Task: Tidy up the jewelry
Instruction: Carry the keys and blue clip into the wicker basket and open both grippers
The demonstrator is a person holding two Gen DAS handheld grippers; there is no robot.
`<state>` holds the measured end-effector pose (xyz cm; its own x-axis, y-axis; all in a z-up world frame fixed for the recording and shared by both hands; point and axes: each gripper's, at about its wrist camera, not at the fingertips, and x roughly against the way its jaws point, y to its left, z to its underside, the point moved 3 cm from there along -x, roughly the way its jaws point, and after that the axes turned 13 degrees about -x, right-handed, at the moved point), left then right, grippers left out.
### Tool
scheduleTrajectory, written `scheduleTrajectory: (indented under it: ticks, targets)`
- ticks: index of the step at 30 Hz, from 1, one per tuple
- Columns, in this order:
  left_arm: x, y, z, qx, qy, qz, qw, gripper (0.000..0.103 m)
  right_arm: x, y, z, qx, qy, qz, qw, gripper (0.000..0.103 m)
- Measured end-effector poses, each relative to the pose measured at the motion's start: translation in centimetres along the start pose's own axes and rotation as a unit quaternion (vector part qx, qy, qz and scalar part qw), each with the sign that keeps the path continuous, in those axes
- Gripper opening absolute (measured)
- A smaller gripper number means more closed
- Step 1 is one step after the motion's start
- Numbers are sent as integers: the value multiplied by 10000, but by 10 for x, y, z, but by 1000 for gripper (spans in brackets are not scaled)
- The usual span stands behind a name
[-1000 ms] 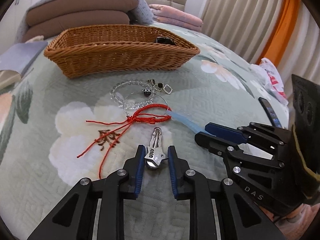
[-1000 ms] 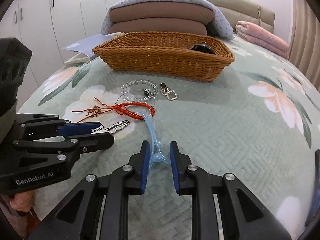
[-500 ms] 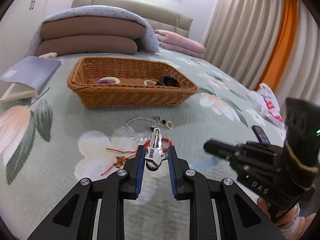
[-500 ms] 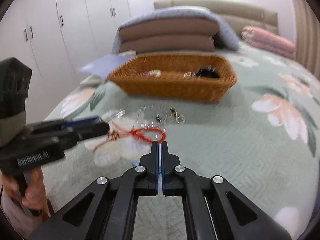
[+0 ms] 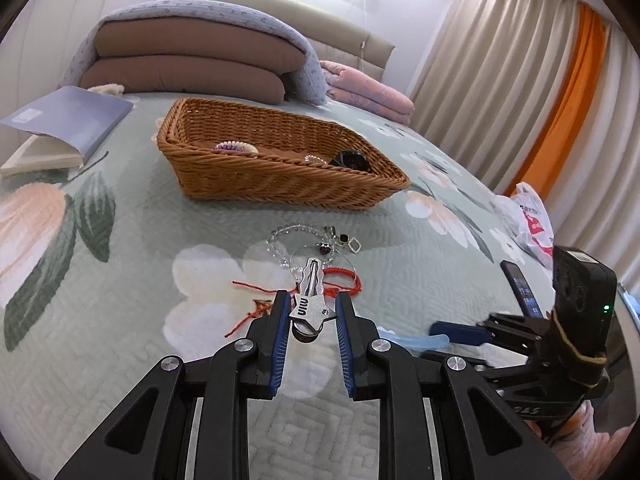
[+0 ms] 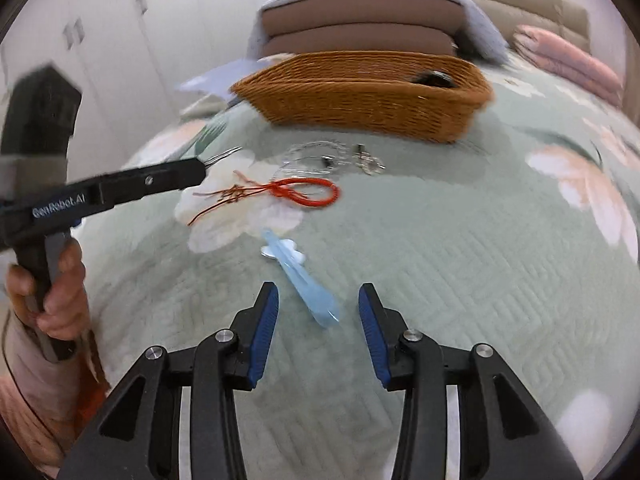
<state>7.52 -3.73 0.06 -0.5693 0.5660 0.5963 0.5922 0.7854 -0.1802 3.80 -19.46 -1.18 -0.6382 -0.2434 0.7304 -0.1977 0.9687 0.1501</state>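
My left gripper (image 5: 309,314) is shut on a silver hair clip (image 5: 310,298) and holds it above the bedspread; it also shows in the right wrist view (image 6: 196,172). My right gripper (image 6: 318,306) is open, with a light blue hair clip (image 6: 304,280) lying on the bedspread between its fingers; this gripper appears low right in the left wrist view (image 5: 448,330). A red cord bracelet (image 6: 308,192), a clear bead bracelet (image 5: 286,236) and earrings (image 5: 344,240) lie in front of the wicker basket (image 5: 280,176), which holds a few pieces.
A book (image 5: 68,120) lies at the far left of the bed. Stacked pillows (image 5: 188,68) sit behind the basket. A phone (image 5: 522,288) and a plastic bag (image 5: 528,216) lie at the right edge, by the curtains.
My left gripper has lifted the silver clip off the bedspread. My right gripper was shut half a second ago and now stands open over the blue clip, which lies on the bed.
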Motion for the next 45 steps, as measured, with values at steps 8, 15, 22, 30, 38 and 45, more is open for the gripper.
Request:
scheduleTrajectory:
  ticks: [8, 15, 22, 30, 38, 45]
  targets:
    - [1, -1, 3, -57, 8, 63, 10000, 23, -14, 33, 0, 652, -21, 356, 9972, 14]
    - [9, 1, -3, -35, -146, 14, 9999, 23, 10, 17, -24, 97, -491, 268, 9984, 14]
    - [23, 9, -61, -47, -642, -354, 9973, 23, 50, -8, -115, -663, -1700, 224, 9830, 14]
    - [-33, 32, -137, -146, -899, -1059, 9902, 23, -3, -33, -192, -1144, -1996, 330, 9726, 14]
    - [-90, 62, -129, 68, -546, -967, 9938, 23, -57, -65, -185, -1565, -1357, 39, 9783, 14]
    - [-98, 67, -122, 203, -448, -977, 9940, 24, -55, -65, -181, -1613, -1365, -37, 9774, 26]
